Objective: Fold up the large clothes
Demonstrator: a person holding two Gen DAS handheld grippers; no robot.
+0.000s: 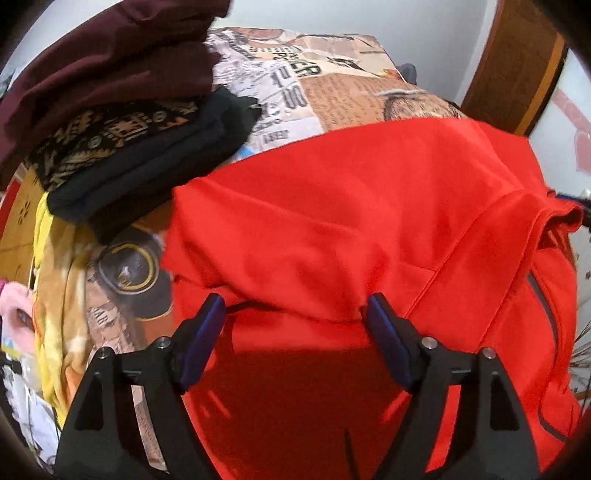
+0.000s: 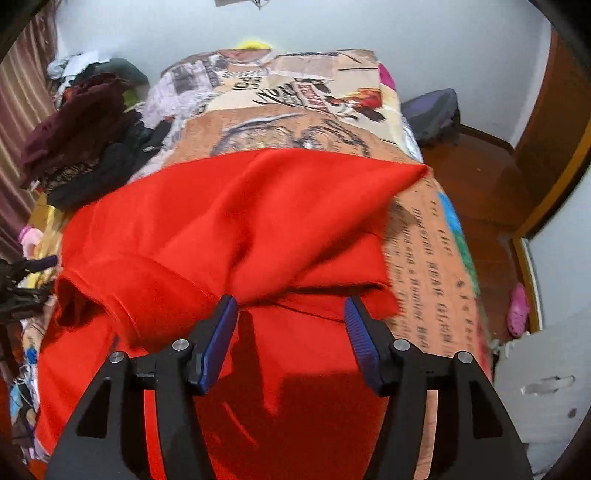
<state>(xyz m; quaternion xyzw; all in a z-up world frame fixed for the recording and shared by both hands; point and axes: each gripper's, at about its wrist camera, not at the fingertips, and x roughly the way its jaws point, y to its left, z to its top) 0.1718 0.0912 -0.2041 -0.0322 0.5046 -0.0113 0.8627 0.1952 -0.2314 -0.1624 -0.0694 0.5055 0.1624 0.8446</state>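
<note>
Lying bunched across printed bedspread (image 2: pixel 424 236) on bed: red garment (image 1: pixel 351 221), folded edge nearest both claws. Gaping wide above red cloth, gripping nothing: left claw (image 1: pixel 295 314), right claw (image 2: pixel 291 310). Sitting beside garment: dark folded clothes pile (image 1: pixel 122 147).

On my feeds I see a bed under a newspaper-print bedspread (image 2: pixel 288 122), a wooden floor (image 2: pixel 480 177) to its right with a pink slipper (image 2: pixel 518 310) lying on it, a brown wooden door (image 1: pixel 517 66), and pale walls (image 2: pixel 332 26) behind
</note>
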